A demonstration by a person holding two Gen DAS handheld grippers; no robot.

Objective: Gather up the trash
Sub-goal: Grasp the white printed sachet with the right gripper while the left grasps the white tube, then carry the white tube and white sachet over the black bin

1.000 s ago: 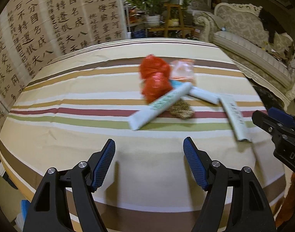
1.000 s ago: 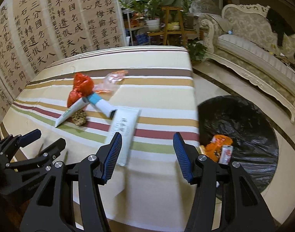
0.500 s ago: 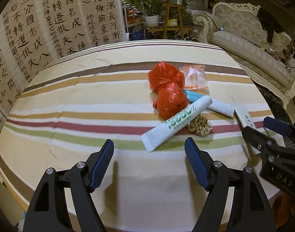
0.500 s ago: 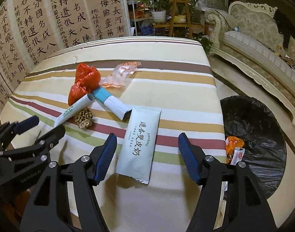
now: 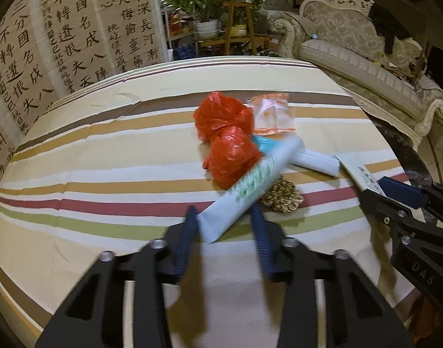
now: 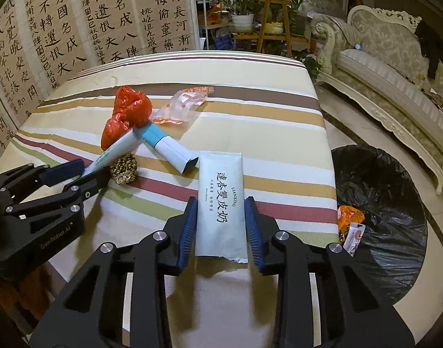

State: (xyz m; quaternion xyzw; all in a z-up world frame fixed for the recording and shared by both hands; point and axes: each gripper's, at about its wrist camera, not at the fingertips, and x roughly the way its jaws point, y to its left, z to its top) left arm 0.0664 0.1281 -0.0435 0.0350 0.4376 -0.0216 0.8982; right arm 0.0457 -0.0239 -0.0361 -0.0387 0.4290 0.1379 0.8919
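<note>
Trash lies on a striped tablecloth [image 5: 105, 159]. My left gripper [image 5: 223, 211] is closing on the near end of a white tube with green print [image 5: 256, 179], which sits between its blue pads and touches them. Beside the tube are a crumpled red bag [image 5: 227, 142], an orange-white wrapper [image 5: 273, 113], a blue-and-white tube [image 5: 311, 159] and a small woven ball [image 5: 282, 197]. My right gripper [image 6: 221, 203] is closing on a flat white packet with dark lettering [image 6: 221, 197]; its pads meet the packet's long edges. Both items rest on the table.
A bin lined with a black bag [image 6: 381, 203] stands on the floor past the table's right edge, with orange and white scraps inside. A cream sofa [image 6: 395, 66] lies beyond it. A calligraphy screen [image 5: 61, 37] stands behind the table on the left, with potted plants at the back.
Both grippers moved forward over the table, then their jaws narrowed from wide open. The left pair now flanks the white tube's end; the right pair flanks the white packet.
</note>
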